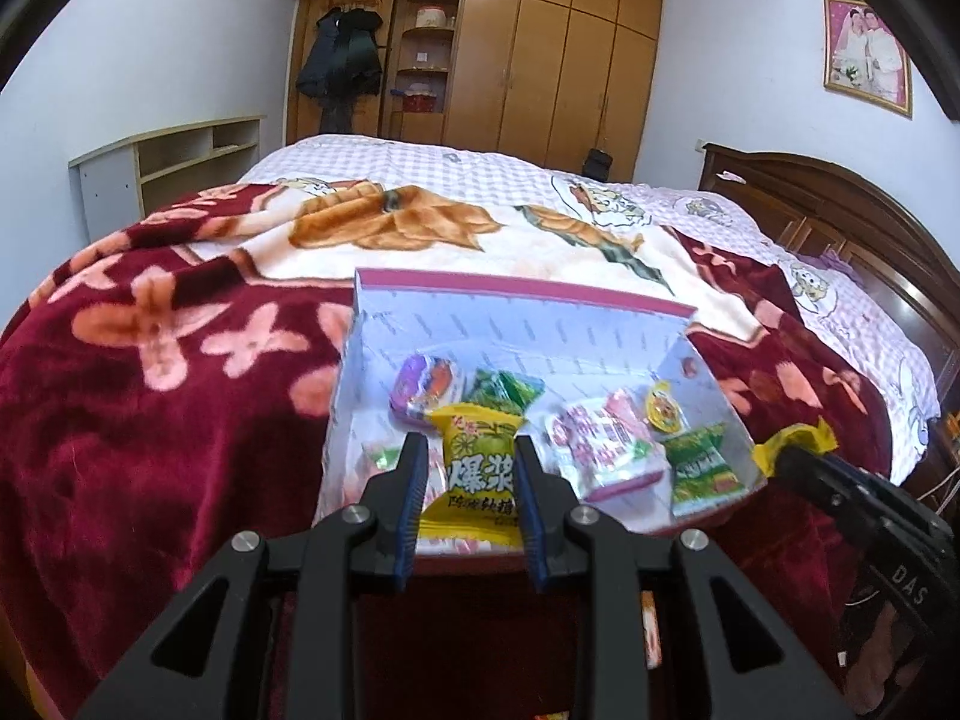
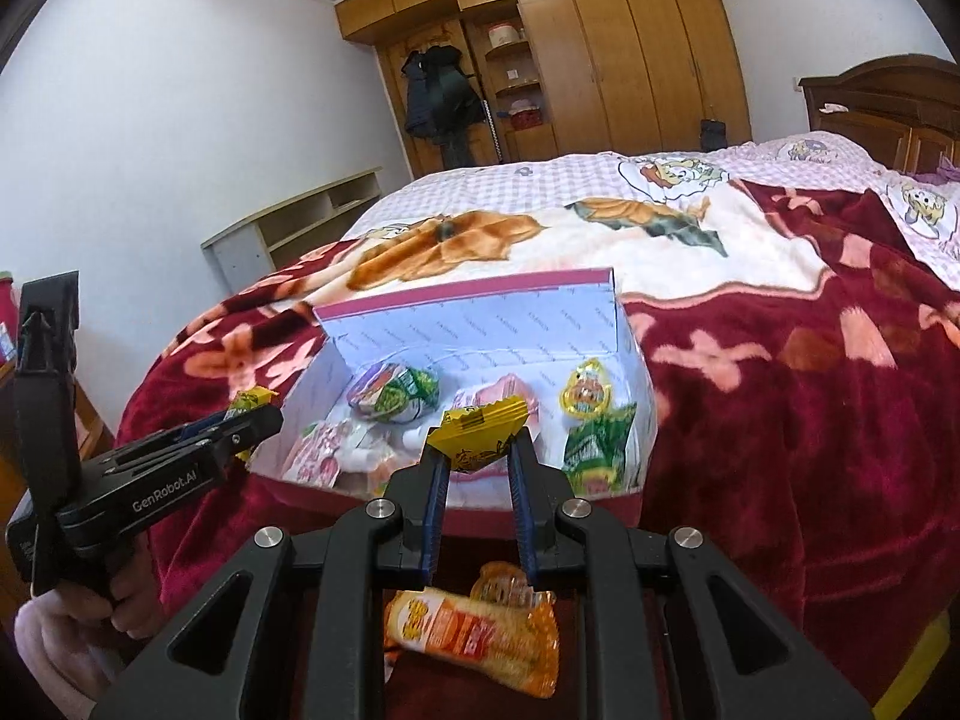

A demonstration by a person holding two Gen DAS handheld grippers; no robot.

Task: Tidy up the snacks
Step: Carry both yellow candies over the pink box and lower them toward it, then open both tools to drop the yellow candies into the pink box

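Yellow snack packets (image 1: 480,474) (image 2: 480,429) sit pinched in both tools (image 1: 465,450) (image 2: 477,447) above the box (image 1: 522,312).

Black hand-held gripper (image 1: 465,468), blue pads (image 1: 414,501)

home bedroom, blanketed bed (image 1: 180,372), wooden wardrobe (image 1: 570,60), headboard (image 1: 840,210)

Walls: plain white (image 1: 150,48).
Far ahead: wooden wardrobe (image 1: 570,60).
Below, ahead: bed (image 2: 780,312), red floral blanket (image 1: 150,390).
Right: dark headboard (image 1: 840,222).
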